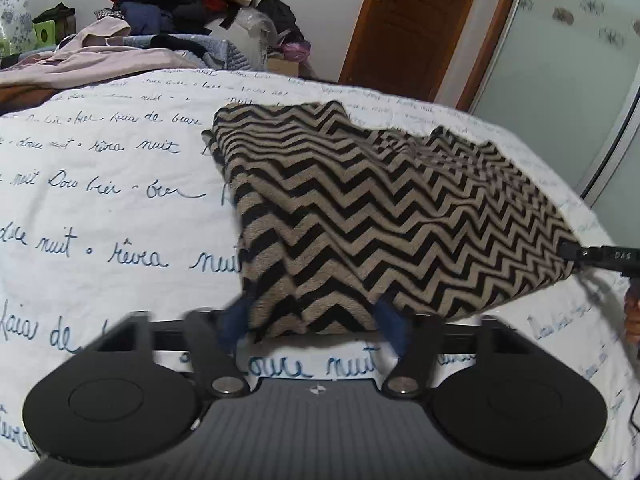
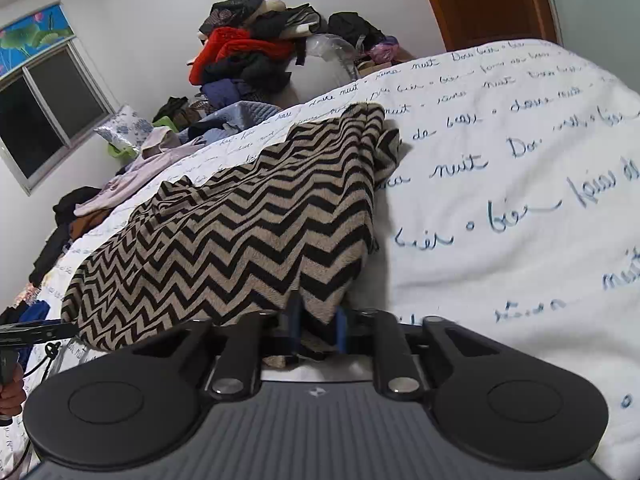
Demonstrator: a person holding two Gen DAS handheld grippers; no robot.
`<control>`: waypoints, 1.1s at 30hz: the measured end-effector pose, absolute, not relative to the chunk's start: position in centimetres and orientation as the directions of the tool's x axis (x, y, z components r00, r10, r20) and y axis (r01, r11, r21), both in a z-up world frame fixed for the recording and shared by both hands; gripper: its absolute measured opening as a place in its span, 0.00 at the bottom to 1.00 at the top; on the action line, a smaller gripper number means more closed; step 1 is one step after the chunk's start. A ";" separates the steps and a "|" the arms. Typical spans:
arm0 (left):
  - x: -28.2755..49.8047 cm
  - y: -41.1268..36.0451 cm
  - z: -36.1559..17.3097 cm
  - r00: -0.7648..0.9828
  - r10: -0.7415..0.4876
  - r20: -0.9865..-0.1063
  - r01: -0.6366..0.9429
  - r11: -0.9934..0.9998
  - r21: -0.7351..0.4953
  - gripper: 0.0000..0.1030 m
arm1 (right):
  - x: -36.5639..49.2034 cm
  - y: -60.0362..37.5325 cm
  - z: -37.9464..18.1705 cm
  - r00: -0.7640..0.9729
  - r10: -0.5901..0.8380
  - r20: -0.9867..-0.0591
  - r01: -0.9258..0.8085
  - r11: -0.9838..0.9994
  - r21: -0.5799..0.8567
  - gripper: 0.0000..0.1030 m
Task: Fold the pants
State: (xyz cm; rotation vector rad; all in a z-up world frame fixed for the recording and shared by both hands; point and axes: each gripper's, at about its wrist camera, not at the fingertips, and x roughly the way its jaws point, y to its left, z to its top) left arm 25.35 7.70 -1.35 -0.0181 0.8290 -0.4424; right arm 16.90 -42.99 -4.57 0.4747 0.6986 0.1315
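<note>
The zigzag black-and-beige pants (image 1: pixel 380 208) lie folded on the white bedspread (image 1: pixel 120 208). My left gripper (image 1: pixel 312 324) straddles their near left corner. Its blue fingers (image 1: pixel 236 320) are blurred and stand apart, and the cloth between them looks unsqueezed. In the right wrist view the pants (image 2: pixel 240 232) run away to the left. My right gripper (image 2: pixel 318 320) is shut on their near corner, with fabric pinched between its narrow blue fingers (image 2: pixel 294 316). That gripper's black tip (image 1: pixel 600 258) shows at the pants' right edge in the left wrist view.
A heap of clothes (image 2: pixel 256 56) rises past the bed's far side, with more garments (image 1: pixel 100 52) strewn along it. A wooden door (image 1: pixel 416 24) and a frosted sliding panel (image 1: pixel 560 60) stand behind. A window (image 2: pixel 44 108) is on the left wall. A hand (image 2: pixel 10 396) holds the other gripper.
</note>
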 end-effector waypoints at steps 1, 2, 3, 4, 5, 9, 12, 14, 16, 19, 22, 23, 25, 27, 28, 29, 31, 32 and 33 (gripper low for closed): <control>25.6 7.9 -1.5 0.579 -0.371 -0.726 0.359 0.916 -0.182 0.28 | 16.7 -43.1 -4.6 0.767 0.269 -0.582 0.047 0.882 0.469 0.11; 25.9 8.3 -1.6 0.564 -0.372 -0.737 0.347 0.917 -0.197 0.26 | 16.0 -43.2 -4.4 0.774 0.263 -0.576 0.052 0.880 0.472 0.09; 26.1 8.9 -1.6 0.553 -0.389 -0.737 0.336 0.914 -0.230 0.24 | 15.5 -43.3 -4.2 0.782 0.251 -0.570 0.060 0.881 0.470 0.09; 26.1 9.3 -1.4 0.547 -0.401 -0.735 0.331 0.910 -0.251 0.21 | 15.4 -43.3 -4.0 0.788 0.240 -0.567 0.065 0.883 0.465 0.08; 26.0 9.4 -1.1 0.549 -0.400 -0.734 0.335 0.910 -0.245 0.17 | 15.1 -43.3 -3.6 0.794 0.232 -0.562 0.067 0.885 0.460 0.07; 25.4 9.6 -0.7 0.554 -0.377 -0.742 0.361 0.912 -0.194 0.15 | 14.7 -43.0 -3.4 0.776 0.184 -0.603 0.078 0.921 0.383 0.07; 26.1 10.4 -2.0 0.530 -0.325 -0.783 0.312 0.934 -0.177 0.15 | 15.2 -43.0 -4.3 0.743 0.132 -0.656 0.122 0.937 0.327 0.10; 25.7 11.2 -1.7 0.538 -0.333 -0.774 0.303 0.934 -0.191 0.20 | 14.9 -42.5 -3.5 0.746 0.049 -0.664 0.165 0.953 0.256 0.22; 25.2 11.5 -0.8 0.562 -0.323 -0.762 0.305 0.937 -0.172 0.25 | 14.1 -41.1 -1.9 0.766 -0.126 -0.630 0.237 0.967 0.096 0.31; 25.2 11.7 0.2 0.583 -0.303 -0.753 0.290 0.944 -0.155 0.48 | 12.9 -36.5 1.1 0.848 -0.141 -0.511 0.130 0.990 -0.058 0.31; 25.9 11.6 0.9 0.587 -0.313 -0.747 0.258 0.946 -0.193 0.61 | 13.0 -30.0 2.1 0.869 0.035 -0.494 -0.111 0.986 -0.127 0.33; 26.1 11.6 1.0 0.587 -0.326 -0.741 0.247 0.944 -0.220 0.66 | 13.2 -27.8 2.0 0.859 0.091 -0.504 -0.184 0.973 -0.139 0.39; 26.6 11.5 1.2 0.577 -0.362 -0.732 0.235 0.932 -0.275 0.73 | 13.4 -24.1 1.1 0.830 0.190 -0.524 -0.311 0.938 -0.153 0.47; 27.3 11.3 1.2 0.565 -0.385 -0.729 0.225 0.923 -0.313 0.74 | 13.6 -20.4 -0.1 0.803 0.231 -0.550 -0.393 0.899 -0.196 0.47; 27.7 11.1 1.2 0.562 -0.392 -0.729 0.224 0.920 -0.322 0.74 | 13.6 -18.9 -0.7 0.795 0.245 -0.555 -0.425 0.877 -0.223 0.47; 28.1 10.9 1.2 0.560 -0.395 -0.728 0.222 0.919 -0.327 0.75 | 13.6 -17.5 -1.2 0.790 0.256 -0.557 -0.453 0.856 -0.249 0.47; 29.0 10.8 1.1 0.560 -0.388 -0.732 0.209 0.921 -0.329 0.76 | 13.7 -15.7 -2.0 0.786 0.262 -0.560 -0.481 0.828 -0.287 0.47; 29.5 10.8 1.0 0.560 -0.385 -0.734 0.198 0.922 -0.333 0.77 | 13.9 -15.0 -2.3 0.782 0.265 -0.564 -0.492 0.818 -0.298 0.47; 30.0 10.8 0.9 0.558 -0.388 -0.734 0.188 0.920 -0.343 0.77 | 14.0 -14.3 -2.7 0.780 0.265 -0.567 -0.500 0.809 -0.309 0.47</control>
